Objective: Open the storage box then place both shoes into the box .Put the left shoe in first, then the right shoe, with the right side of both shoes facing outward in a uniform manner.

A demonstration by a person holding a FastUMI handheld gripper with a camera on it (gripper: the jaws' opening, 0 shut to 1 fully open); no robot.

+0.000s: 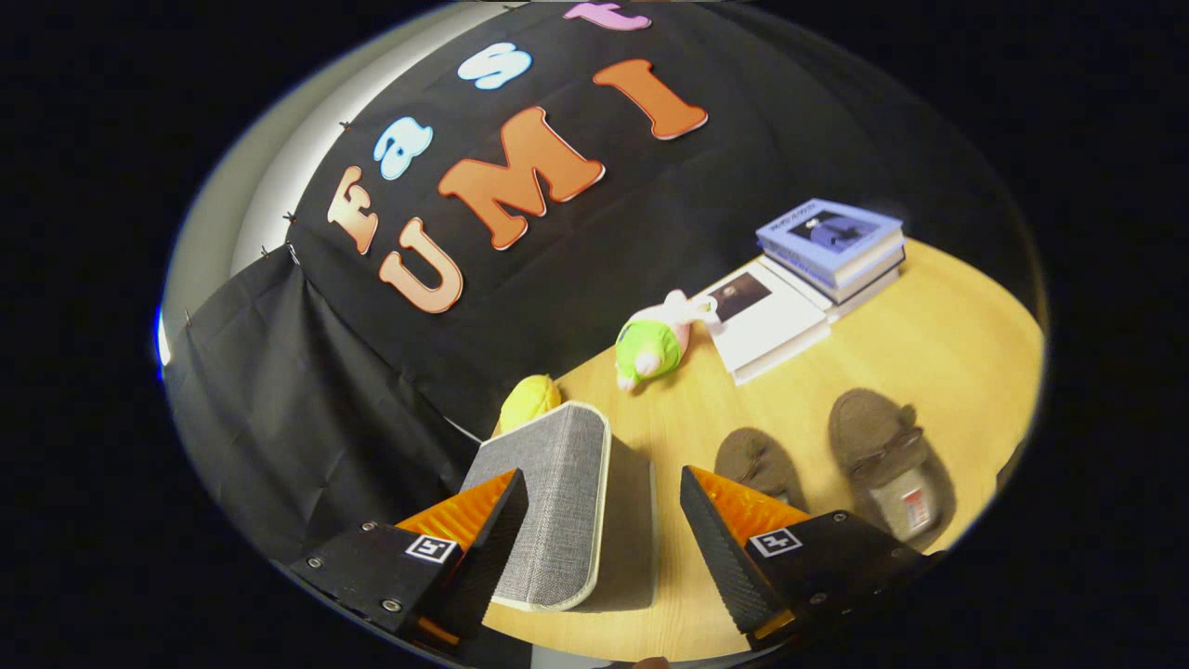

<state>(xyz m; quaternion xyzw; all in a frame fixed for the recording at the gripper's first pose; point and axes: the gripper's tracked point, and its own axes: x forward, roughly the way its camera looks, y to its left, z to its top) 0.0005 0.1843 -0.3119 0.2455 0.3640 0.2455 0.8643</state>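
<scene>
The gripper (604, 520) has its fingers spread wide, gripping nothing, and the grey fabric storage box (557, 502) with its pale-trimmed lid sits between them on the wooden table (929, 372). The lid looks closed, so opening it is likely the step in hand; the fingers would do well to catch the lid's trimmed edge rather than press on the soft fabric top. Just beyond the right finger lie the two brown shoes (836, 465), side by side and apart from the box. Further back, a yellow soft toy (529, 401) touches the box's far corner. A green plush toy (650, 348) and stacked books (808, 279) lie well clear.
</scene>
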